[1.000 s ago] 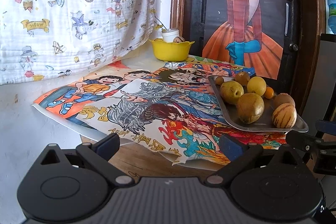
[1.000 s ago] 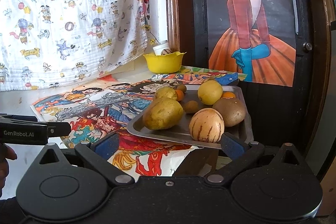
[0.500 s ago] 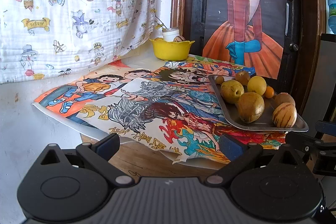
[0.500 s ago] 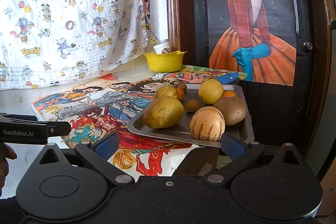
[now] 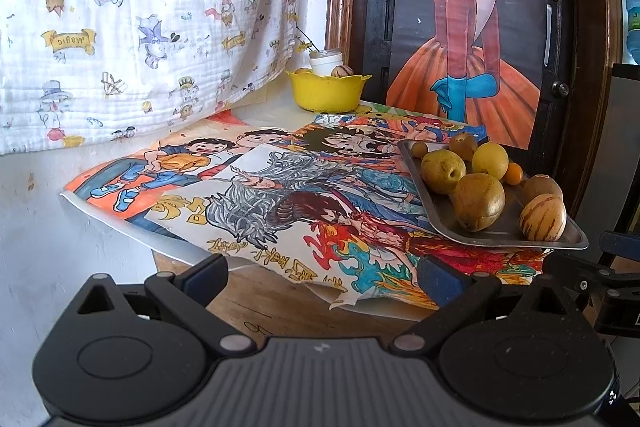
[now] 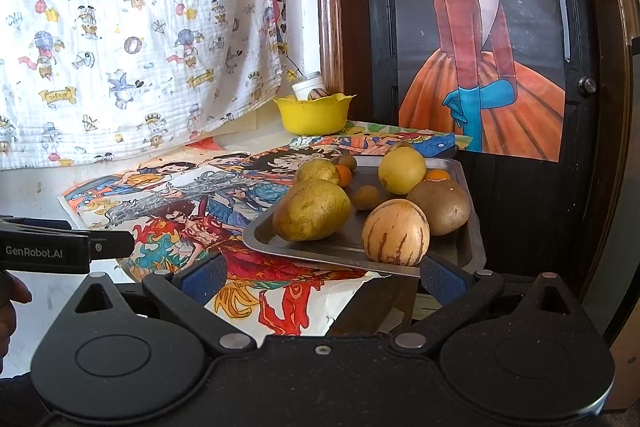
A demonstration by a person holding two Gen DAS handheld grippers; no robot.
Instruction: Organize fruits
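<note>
A metal tray (image 6: pixel 256 235) (image 5: pixel 424 203) sits on the table's right side with several fruits: a striped melon (image 6: pixel 395 231) (image 5: pixel 543 217), a yellow-green mango (image 6: pixel 311 209), a brown kiwi-like fruit (image 6: pixel 440 206), a yellow lemon (image 6: pixel 401 167) and small oranges. A yellow bowl (image 6: pixel 313 113) (image 5: pixel 325 90) at the back holds another striped fruit. My right gripper (image 6: pixel 322 275) is open and empty just before the tray's front edge. My left gripper (image 5: pixel 322 271) is open and empty at the table's front edge, left of the tray.
Colourful cartoon drawings (image 5: pixel 256 195) cover the table. A printed white cloth (image 5: pixel 120 27) hangs on the left wall. A dark door with a poster of a girl (image 6: pixel 480 67) stands behind the tray. A white cup (image 5: pixel 326 61) is behind the bowl.
Both grippers have drifted slightly; the views have shifted a little. Nothing was picked up or released.
</note>
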